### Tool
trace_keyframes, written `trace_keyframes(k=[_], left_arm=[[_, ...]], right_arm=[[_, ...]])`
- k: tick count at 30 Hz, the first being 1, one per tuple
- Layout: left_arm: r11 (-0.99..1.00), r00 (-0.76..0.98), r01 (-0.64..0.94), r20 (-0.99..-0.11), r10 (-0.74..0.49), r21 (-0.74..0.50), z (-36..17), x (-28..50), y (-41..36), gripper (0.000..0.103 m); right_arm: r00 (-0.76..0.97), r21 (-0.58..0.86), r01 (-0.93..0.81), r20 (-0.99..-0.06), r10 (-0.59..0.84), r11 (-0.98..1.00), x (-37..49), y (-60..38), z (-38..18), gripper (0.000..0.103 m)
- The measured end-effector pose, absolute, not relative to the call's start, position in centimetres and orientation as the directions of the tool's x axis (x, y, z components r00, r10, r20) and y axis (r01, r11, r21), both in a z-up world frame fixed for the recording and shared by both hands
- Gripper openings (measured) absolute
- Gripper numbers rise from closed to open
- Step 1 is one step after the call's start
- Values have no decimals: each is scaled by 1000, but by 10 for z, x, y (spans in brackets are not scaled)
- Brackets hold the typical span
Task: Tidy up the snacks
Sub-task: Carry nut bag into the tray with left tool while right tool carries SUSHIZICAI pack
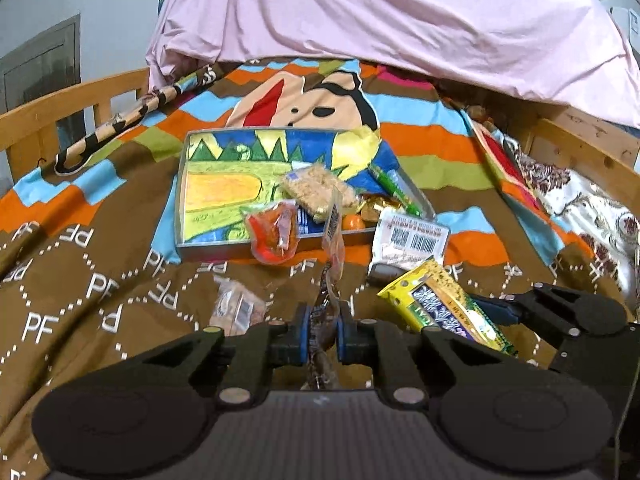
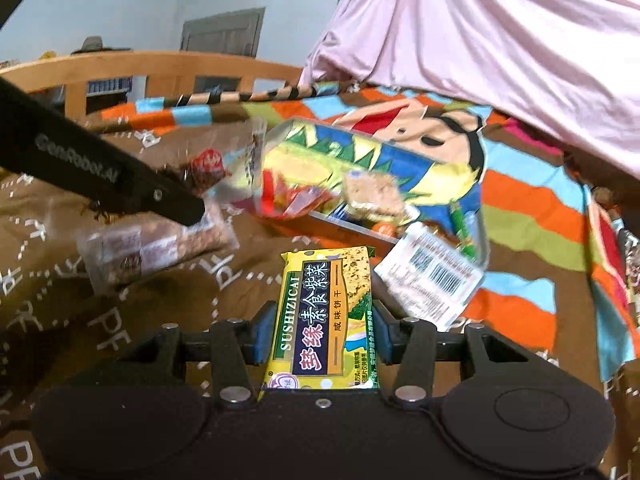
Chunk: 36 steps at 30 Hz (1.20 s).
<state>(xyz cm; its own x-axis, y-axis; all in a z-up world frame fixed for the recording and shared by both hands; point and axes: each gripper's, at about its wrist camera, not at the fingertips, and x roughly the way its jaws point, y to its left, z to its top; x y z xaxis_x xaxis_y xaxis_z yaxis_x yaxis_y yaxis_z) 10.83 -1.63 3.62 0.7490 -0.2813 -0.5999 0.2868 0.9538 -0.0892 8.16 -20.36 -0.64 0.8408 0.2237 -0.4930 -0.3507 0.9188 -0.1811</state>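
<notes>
My left gripper [image 1: 323, 332] is shut on a clear snack packet [image 1: 334, 236] that stands up between the pads, above the bed. My right gripper [image 2: 323, 338] is shut on a yellow seaweed cracker pack [image 2: 326, 316], also seen in the left wrist view [image 1: 444, 304]. A colourful painted tray [image 1: 224, 184] lies ahead on the blanket, holding a rice crisp bar [image 1: 316, 188], a green stick pack [image 1: 394, 190] and gold candies [image 1: 376, 206]. An orange-red packet [image 1: 274, 234] hangs over its front rim. A white barcode packet [image 1: 412, 240] leans at its right corner.
A clear-wrapped biscuit pack [image 2: 156, 248] lies on the brown blanket [image 1: 80, 280] left of the tray. Pink bedding [image 1: 400, 12] is piled behind. Wooden bed rails [image 1: 52, 120] border both sides. A rolled patterned tube [image 1: 120, 124] lies at the far left.
</notes>
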Motion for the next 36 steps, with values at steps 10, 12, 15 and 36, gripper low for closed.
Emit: trace_keyframes(k=[10, 12, 15, 36], left_arm=[[950, 778, 298, -553, -297, -91, 59, 126, -25, 13], [952, 784, 293, -546, -294, -92, 61, 133, -23, 13], [957, 796, 273, -536, -282, -99, 64, 145, -18, 13], [978, 830, 205, -522, -197, -42, 52, 285, 10, 13]], right_arm=[[873, -130, -320, -426, 238, 938, 90, -218, 29, 50], [878, -130, -316, -416, 238, 940, 96, -217, 34, 50], [878, -108, -315, -411, 246, 943, 108, -216, 42, 50], [906, -95, -310, -332, 263, 946, 268, -181, 61, 50]])
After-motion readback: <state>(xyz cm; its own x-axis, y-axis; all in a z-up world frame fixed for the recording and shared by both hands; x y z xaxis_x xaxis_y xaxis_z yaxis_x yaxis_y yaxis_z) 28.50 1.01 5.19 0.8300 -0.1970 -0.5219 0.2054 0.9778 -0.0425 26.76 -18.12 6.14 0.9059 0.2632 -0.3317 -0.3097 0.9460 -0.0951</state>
